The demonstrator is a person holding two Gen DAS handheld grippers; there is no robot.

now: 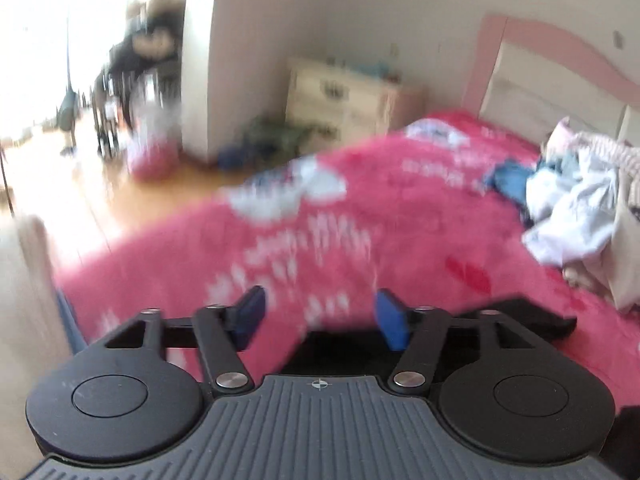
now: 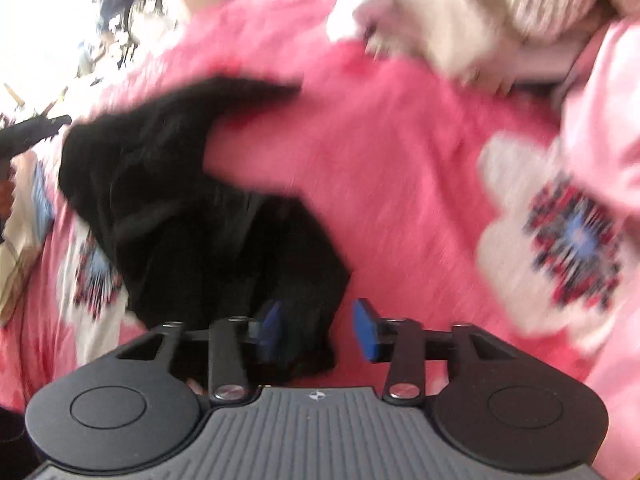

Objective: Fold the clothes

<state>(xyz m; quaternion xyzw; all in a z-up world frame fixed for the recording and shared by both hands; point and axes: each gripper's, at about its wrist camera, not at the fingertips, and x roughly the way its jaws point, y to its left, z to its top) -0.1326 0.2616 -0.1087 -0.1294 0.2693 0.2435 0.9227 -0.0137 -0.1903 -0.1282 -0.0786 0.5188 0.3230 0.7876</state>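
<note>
A black garment (image 2: 188, 216) lies crumpled on the pink flowered blanket (image 2: 392, 168), left of centre in the right wrist view. My right gripper (image 2: 318, 330) is open just above its near edge; part of the cloth lies between the blue pads (image 2: 366, 330), not pinched. In the left wrist view my left gripper (image 1: 320, 316) is open over the pink blanket (image 1: 360, 232) with nothing between its fingers. A black edge (image 1: 532, 314), perhaps the same garment, shows behind its right finger. Both views are blurred by motion.
A heap of white, blue and striped clothes (image 1: 580, 208) lies at the bed's right by the pink headboard (image 1: 560, 64). A cream dresser (image 1: 348, 96) stands against the far wall. Wooden floor (image 1: 80, 200) is at left. Pale clothes (image 2: 480, 12) lie at the top of the right view.
</note>
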